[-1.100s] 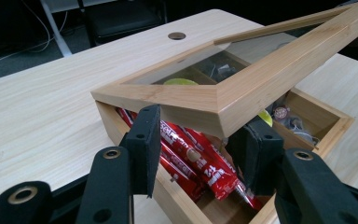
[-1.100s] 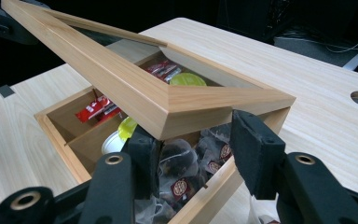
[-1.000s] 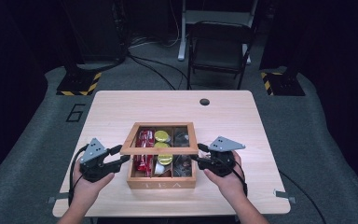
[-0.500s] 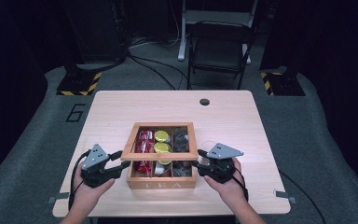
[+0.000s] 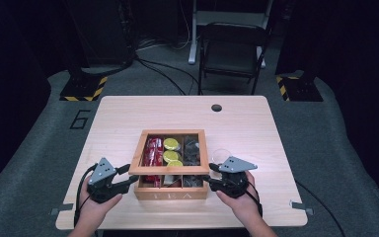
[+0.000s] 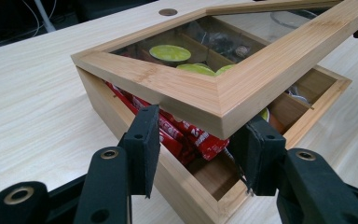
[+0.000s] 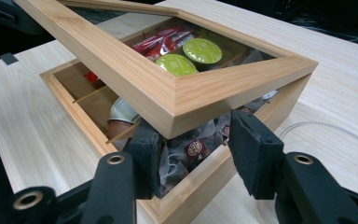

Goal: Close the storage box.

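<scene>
Two claws, both mine, at the front corners of the tea box (image 5: pixel 171 189), lower middle of the high view. Left claw (image 5: pixel 128 178) is at the box's left front corner, right claw (image 5: pixel 211 178) at its right front corner. The lid (image 5: pixel 169 171) with its glass pane is propped up at the front and hinged at the back.

Change since a second ago: the front edge of the lid sat higher and further back; now it is lower in the frame, nearer the box front, and my hands have drawn back toward the table's near edge. So I judge the lid is being lowered shut, not opened, and closing is close to done.

Left gripper view: lid corner (image 6: pixel 223 100) hangs over my jaws at centre, which stand apart, straddling the box's corner, clamped on nothing that I can see. Red packets (image 6: pixel 186 133) poke out below the lid. Right gripper view: the same, with the jaws spread under the lid corner (image 7: pixel 175 109), tea bags (image 7: pixel 191 151) between them and green capsules (image 7: pixel 186 58) under the glass in the upper middle.

Risk: a red packet sticking up may stop the lid seating.
</scene>
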The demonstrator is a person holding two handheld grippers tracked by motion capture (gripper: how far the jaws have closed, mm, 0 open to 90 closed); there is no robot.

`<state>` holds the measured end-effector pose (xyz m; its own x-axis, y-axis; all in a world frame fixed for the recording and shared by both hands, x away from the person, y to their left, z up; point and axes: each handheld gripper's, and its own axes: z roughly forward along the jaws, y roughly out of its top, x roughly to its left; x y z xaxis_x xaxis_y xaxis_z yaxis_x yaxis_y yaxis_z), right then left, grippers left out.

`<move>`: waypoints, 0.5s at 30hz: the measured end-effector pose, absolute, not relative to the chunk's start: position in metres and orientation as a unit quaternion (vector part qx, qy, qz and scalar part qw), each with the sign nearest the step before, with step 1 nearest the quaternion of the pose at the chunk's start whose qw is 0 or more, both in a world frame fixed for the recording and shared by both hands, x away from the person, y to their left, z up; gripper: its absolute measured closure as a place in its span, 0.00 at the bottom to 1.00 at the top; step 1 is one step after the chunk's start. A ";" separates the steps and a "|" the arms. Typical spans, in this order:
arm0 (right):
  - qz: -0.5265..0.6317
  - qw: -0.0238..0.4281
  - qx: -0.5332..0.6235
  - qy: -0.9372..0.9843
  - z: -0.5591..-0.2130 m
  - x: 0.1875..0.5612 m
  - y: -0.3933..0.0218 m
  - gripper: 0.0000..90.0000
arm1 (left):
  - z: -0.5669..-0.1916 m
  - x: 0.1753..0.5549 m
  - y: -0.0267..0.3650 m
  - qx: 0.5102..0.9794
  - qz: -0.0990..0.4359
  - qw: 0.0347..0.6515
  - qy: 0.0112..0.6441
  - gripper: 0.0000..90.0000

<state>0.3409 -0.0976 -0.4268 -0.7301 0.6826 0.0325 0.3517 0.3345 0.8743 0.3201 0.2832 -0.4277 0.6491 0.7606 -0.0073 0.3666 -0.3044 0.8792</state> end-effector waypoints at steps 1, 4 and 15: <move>0.476 0.174 0.321 0.800 -0.428 0.341 -0.098 0.61 | -0.429 0.320 0.283 0.779 0.211 0.466 0.362 0.59; 0.476 0.171 0.321 0.801 -0.430 0.341 -0.098 0.61 | -0.432 0.319 0.283 0.783 0.212 0.462 0.360 0.59; 0.461 0.154 0.310 0.817 -0.443 0.337 -0.096 0.59 | -0.442 0.315 0.284 0.801 0.203 0.438 0.355 0.57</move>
